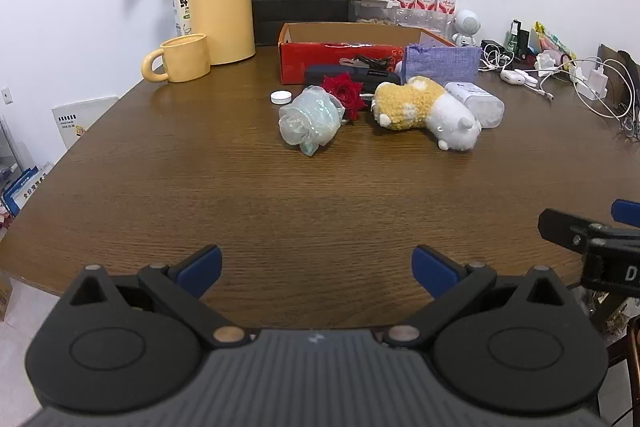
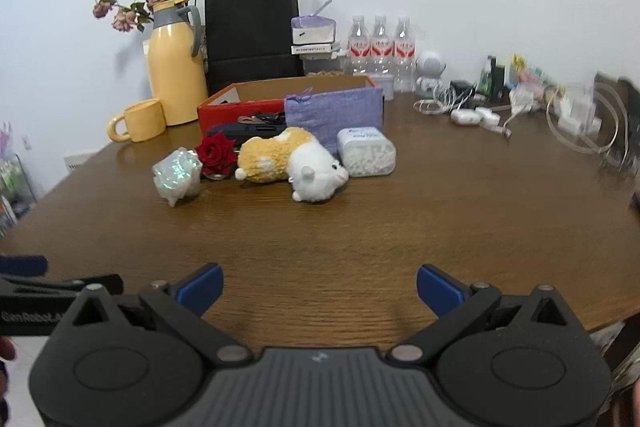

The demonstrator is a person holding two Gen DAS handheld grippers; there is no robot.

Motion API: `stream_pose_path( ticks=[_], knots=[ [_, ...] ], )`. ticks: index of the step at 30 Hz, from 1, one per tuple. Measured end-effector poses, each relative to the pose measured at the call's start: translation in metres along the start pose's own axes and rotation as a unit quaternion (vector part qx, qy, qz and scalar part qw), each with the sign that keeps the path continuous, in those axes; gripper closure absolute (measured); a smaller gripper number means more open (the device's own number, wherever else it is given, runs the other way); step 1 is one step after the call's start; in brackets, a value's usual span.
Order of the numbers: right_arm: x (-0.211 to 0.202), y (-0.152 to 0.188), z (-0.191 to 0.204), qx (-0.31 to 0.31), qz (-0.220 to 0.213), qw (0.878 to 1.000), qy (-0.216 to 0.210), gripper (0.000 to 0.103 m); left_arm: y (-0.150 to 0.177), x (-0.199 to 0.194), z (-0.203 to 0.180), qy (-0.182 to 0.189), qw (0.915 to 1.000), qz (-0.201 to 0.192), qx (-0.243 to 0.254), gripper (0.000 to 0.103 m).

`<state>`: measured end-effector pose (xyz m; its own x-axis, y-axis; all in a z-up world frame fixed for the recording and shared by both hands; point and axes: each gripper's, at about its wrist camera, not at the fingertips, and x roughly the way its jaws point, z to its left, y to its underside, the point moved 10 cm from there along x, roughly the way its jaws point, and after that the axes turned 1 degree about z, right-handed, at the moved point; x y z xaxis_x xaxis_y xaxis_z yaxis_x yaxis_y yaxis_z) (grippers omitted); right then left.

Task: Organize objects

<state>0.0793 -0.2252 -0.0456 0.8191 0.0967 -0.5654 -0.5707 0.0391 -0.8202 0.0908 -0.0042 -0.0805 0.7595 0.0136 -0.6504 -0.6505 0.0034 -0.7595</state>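
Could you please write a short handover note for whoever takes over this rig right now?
Left gripper: open, empty, hanging over the near table edge.
Right gripper: open, empty, also at the near edge.
Things: plastic-wrapped bundle, red rose, plush toy and clear tub of white pieces lie loose in a row mid-table on the wooden table. A small white round cap sits behind the bundle. The open red box stands behind them, a purple pouch leaning against its front.
Done: nothing visibly sorted yet.
Left: probably gather the loose items, likely into the box.
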Motion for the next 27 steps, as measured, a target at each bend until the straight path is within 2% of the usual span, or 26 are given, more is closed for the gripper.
stream_pose_path(
  ticks=[2,7,13,17,23,27],
  knots=[
    [-0.001,-0.001,-0.001,0.015,-0.003,1.0,-0.012,0.0,0.0,0.0,0.001,-0.001,1.0,-0.002,0.0,0.0],
    [-0.001,-0.003,-0.009,0.037,-0.011,0.999,-0.009,0.0,0.0,-0.001,0.0,0.003,1.0,-0.001,0.001,0.0],
    [-0.005,-0.008,-0.006,0.077,-0.035,0.991,-0.101,0.0,-0.001,-0.001,0.0,0.001,1.0,-0.003,0.002,0.0],
    [-0.007,-0.009,0.0,0.048,-0.038,0.995,-0.081,0.0,-0.002,-0.002,0.0,0.001,1.0,-0.002,0.003,0.0],
    [-0.008,-0.007,0.005,0.039,-0.033,0.995,-0.084,0.0,-0.002,-0.002,0.0,0.003,1.0,-0.003,0.005,0.0],
    [-0.012,-0.007,0.006,0.024,-0.039,0.996,-0.071,0.0,-0.002,-0.003,-0.001,0.005,1.0,-0.004,0.008,0.0]
  ],
)
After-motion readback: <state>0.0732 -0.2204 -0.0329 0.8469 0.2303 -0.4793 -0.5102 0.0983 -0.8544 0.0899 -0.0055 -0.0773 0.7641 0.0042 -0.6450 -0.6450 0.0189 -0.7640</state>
